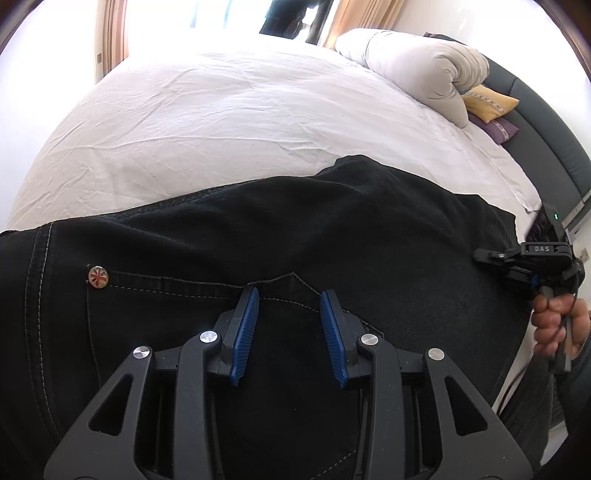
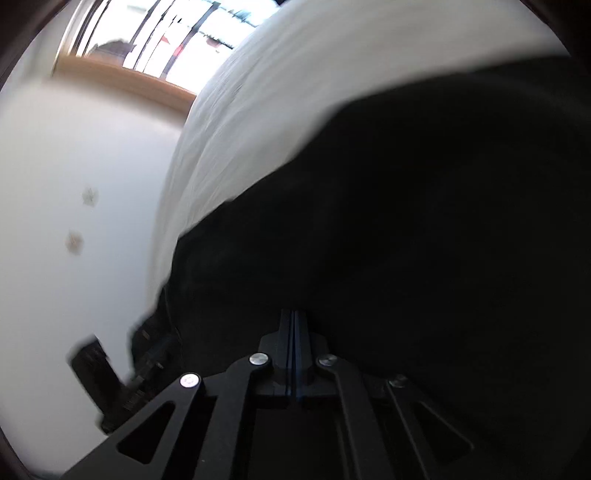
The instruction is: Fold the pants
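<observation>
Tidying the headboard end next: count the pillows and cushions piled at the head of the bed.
3: a large white pillow by the headboard, a yellow cushion just beyond it, and a purple cushion under the yellow one. More may be hidden behind the white pillow.

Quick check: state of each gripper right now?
Left gripper: open, fingers spread above the black pants, holding nothing.
Right gripper: fingers closed together at the pants' edge; grip on fabric cannot be told.

White-sheeted bed (image 1: 229, 122), bright window (image 1: 192, 18)

Right wrist view motion-blurred; black pants (image 2: 406, 240) cut off by edges.
</observation>
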### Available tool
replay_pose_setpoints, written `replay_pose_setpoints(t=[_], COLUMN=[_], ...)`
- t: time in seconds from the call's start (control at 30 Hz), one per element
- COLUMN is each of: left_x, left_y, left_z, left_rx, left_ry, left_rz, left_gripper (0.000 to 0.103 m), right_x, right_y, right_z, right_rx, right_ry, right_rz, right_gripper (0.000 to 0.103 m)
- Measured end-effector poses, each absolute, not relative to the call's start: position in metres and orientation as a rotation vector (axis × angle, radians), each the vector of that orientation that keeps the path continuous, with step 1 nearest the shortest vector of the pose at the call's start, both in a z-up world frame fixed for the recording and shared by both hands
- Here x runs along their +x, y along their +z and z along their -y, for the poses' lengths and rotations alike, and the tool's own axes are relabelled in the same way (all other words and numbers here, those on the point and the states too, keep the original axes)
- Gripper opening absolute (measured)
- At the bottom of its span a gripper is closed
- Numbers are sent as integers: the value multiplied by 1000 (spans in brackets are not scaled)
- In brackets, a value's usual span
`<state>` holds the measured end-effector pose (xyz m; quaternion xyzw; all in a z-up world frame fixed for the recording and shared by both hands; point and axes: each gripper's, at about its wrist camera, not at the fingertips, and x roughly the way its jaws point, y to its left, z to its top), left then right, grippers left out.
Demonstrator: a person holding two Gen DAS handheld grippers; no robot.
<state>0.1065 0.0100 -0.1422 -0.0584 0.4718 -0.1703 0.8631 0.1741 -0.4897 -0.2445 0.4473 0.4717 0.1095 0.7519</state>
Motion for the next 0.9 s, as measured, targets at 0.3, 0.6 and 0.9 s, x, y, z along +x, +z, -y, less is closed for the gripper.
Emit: replay_pose_setpoints(t=[0.3,0.6,0.9], left_x=[114,116,118], left_y=[-141,-140,-145], left_z=[9,17,9], left_rx=[-99,-67,-116], left_ry=[-337,-314,-347], left_rz=[-997,-1004,-1002], left_gripper=[34,34,34], right_x=[34,79,70], right_y=[-227,-203,-249], right_z=[678,564,685], right_rx=[1056,977,1155], right_ry=[-346,226,-196], right_rz=[-796,-877,-749], right_gripper=[0,13,0])
